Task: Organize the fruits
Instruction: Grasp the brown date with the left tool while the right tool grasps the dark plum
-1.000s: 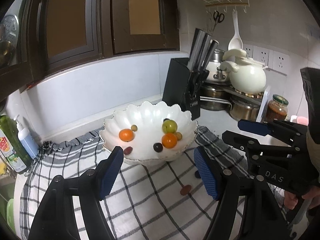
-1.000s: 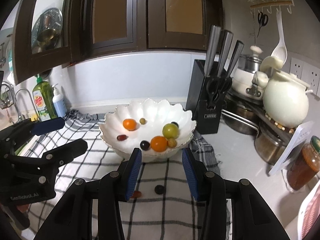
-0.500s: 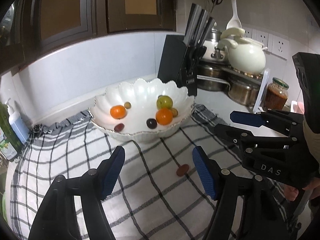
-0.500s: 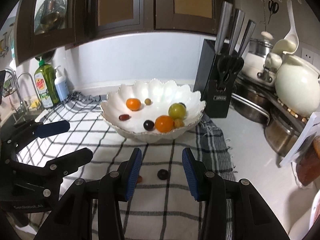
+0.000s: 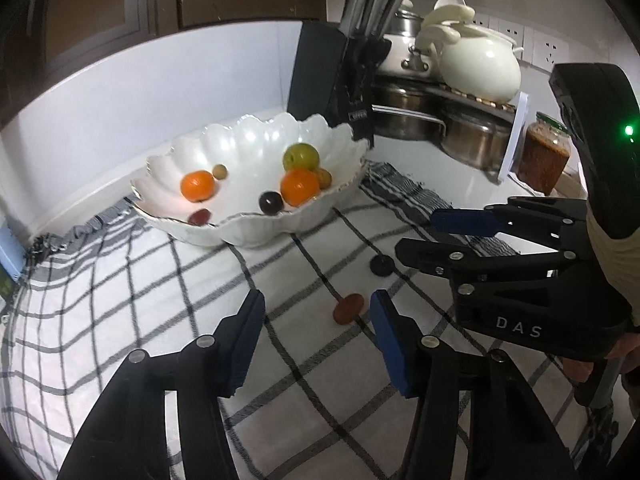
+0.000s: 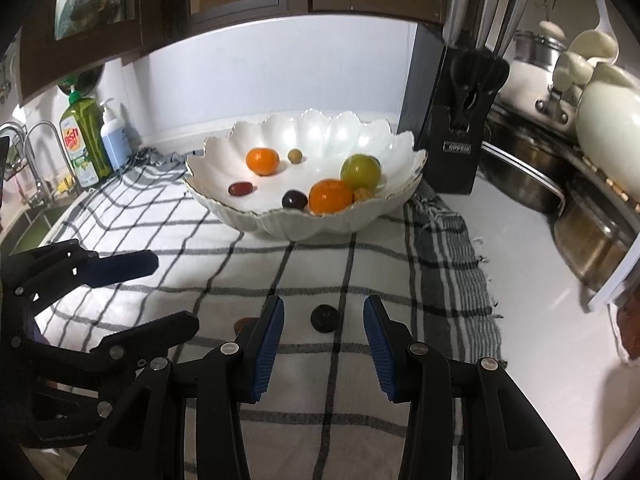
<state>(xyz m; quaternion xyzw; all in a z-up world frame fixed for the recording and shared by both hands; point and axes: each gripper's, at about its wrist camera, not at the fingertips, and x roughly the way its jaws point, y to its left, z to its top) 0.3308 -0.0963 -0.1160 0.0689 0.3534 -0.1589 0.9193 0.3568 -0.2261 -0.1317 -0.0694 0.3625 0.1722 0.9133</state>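
Left wrist view: we bring our left gripper [image 5: 316,332] low over the checked cloth [image 5: 120,320] on the bench, its fingers spread but just now narrowing, nothing between them; the red grape [image 5: 349,309] lies on the cloth just ahead, nearer the right-hand finger.
Right wrist view: our right gripper [image 6: 324,340] has its fingers spread on either side of the dark grape [image 6: 325,318], which rests on the cloth between the tips and, as far as we can tell, untouched by either pad.
Step in hand: we judge this the approach to the last two loose fruits, one for each gripper, neither yet gripped.
Next move: we reckon each gripper must settle a little further so the pads flank its grape at mid-height, close gently so the soft skin does not split, then lift and carry to the bowl; the left one also wants a slight shift toward its grape.
Bowl: the white scalloped bowl [image 6: 304,216] stands at the far side of the cloth, well apart from both grapes.
Bowl contents: two oranges [image 6: 262,161], a green plum [image 6: 360,171], a dark grape, a red grape and two small yellowish fruits.
Risk: we think a round grape may roll on the cloth if a finger nudges it.
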